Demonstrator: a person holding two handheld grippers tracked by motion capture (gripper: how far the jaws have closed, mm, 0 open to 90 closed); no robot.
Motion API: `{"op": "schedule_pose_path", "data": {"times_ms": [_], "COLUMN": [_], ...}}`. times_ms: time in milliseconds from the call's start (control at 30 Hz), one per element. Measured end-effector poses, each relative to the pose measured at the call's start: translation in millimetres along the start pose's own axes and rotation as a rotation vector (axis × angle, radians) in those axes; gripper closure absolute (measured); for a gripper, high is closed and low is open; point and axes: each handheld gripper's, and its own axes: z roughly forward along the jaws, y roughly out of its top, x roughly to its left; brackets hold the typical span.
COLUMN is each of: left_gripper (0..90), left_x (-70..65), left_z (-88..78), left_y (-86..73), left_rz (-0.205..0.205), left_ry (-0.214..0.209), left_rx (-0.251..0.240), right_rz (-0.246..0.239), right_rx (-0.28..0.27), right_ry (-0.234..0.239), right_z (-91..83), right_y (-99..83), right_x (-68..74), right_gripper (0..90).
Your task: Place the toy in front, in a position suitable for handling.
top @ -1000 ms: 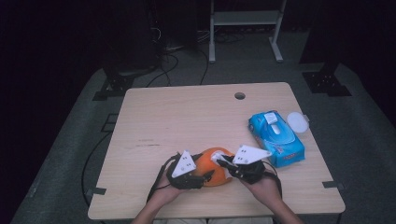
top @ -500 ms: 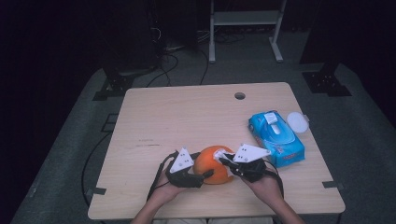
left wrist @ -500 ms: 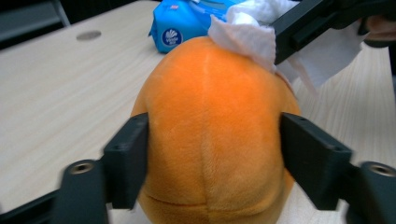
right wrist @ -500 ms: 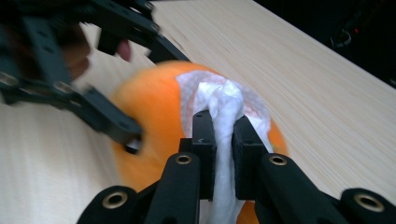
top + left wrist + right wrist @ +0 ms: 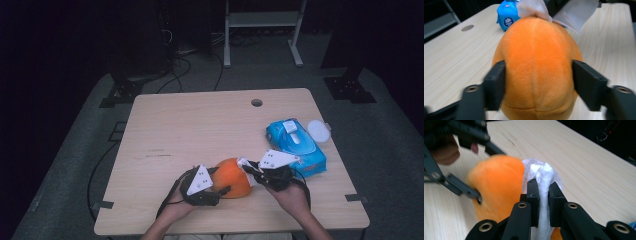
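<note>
The orange plush toy (image 5: 233,177) lies on the table (image 5: 200,125) near its front edge, directly between the two sets of tongs. Seen from the left gripper view, its rounded body (image 5: 536,67) sits between the jaws of the left tongs (image 5: 537,82); these jaws have just been opening, and the right-hand pad now stands a sliver clear of the fur while the left-hand one is just at its flank, so the grip looks released with the toy between them. In the high view the left tongs (image 5: 220,187) sit against the toy's left side, held by the person's left hand (image 5: 175,210).

A white wet wipe (image 5: 541,185) is bunched against the toy's right side. The right tongs (image 5: 544,195) are clenched on it, both pads squeezing the crumpled tissue, which bulges out above the jaws and touches the orange fur. In the high view the right tongs (image 5: 250,170) meet the toy from its right.

Just beyond the right tongs lies a blue pack of wipes (image 5: 296,146), its flap lid (image 5: 318,131) open toward the far side.
</note>
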Motion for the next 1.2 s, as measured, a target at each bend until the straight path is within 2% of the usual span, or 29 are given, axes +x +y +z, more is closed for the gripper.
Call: {"op": "schedule_pose_path", "data": {"times_ms": [100, 200, 233, 300, 400, 500, 567, 700, 767, 867, 933, 1000, 1067, 1200], "left_gripper": [12.9, 15.8, 22.9, 30.9, 34.6, 35.2, 35.3, 36.2, 37.2, 37.9, 38.3, 38.3, 38.3, 38.3], "left_x": [6.7, 6.9, 6.1, 5.2, 3.8, 4.2, 3.7, 2.5, 1.1, 2.3, 4.1, 5.5, 6.4, 4.4], "left_z": [-0.3, -0.7, -1.9, -3.3, -4.0, -3.7, -3.4, -3.4, -3.4, -4.9, -5.1, -4.8, -4.9, -3.8], "left_y": [-0.2, -2.2, -3.2, -3.8, -4.7, -5.1, -4.8, -4.9, -4.9, -6.7, -6.8, -7.6, -8.7, -7.5], "left_rz": [-0.107, -0.096, -0.087, -0.069, -0.036, -0.031, -0.026, -0.007, 0.009, 0.010, 0.004, -0.008, -0.011, -0.003], "left_ry": [-0.028, -0.016, -0.009, 0.002, 0.006, 0.003, 0.004, 0.006, 0.012, 0.010, 0.008, 0.005, 0.002, 0.007], "left_rx": [-0.018, 0.005, 0.003, 0.007, 0.014, 0.013, 0.012, 0.012, 0.016, 0.016, 0.020, 0.018, 0.014, 0.016], "right_rz": [-0.028, -0.083, -0.095, -0.105, -0.029, 0.056, 0.083, 0.080, 0.048, 0.027, 0.066, 0.087, 0.133, 0.148], "right_rx": [-0.005, -0.001, 0.001, -0.001, -0.011, 0.003, 0.014, 0.005, -0.015, -0.020, -0.017, 0.001, 0.012, 0.002], "right_ry": [0.019, 0.049, 0.052, 0.047, 0.031, 0.034, 0.028, 0.033, 0.055, 0.058, 0.061, 0.040, 0.048, 0.061], "right_z": [1.8, 5.1, 5.9, 4.7, -0.5, -0.1, -0.1, -0.9, -0.5, 0.4, 0.8, 1.6, 2.1, 0.4], "right_y": [4.0, 10.3, 11.5, 12.6, 8.5, -5.7, -9.9, -7.6, -1.8, 0.7, -3.0, -8.2, -15.5, -13.8], "right_x": [12.2, 29.4, 32.3, 31.2, 14.1, -7.6, -13.6, -8.2, 1.9, 6.1, -2.1, -9.8, -18.7, -17.1], "right_gripper": [81.6, 81.6, 81.6, 81.6, 81.6, 81.6, 81.6, 81.6, 81.6, 81.6, 81.6, 81.6, 81.6, 81.6]}}
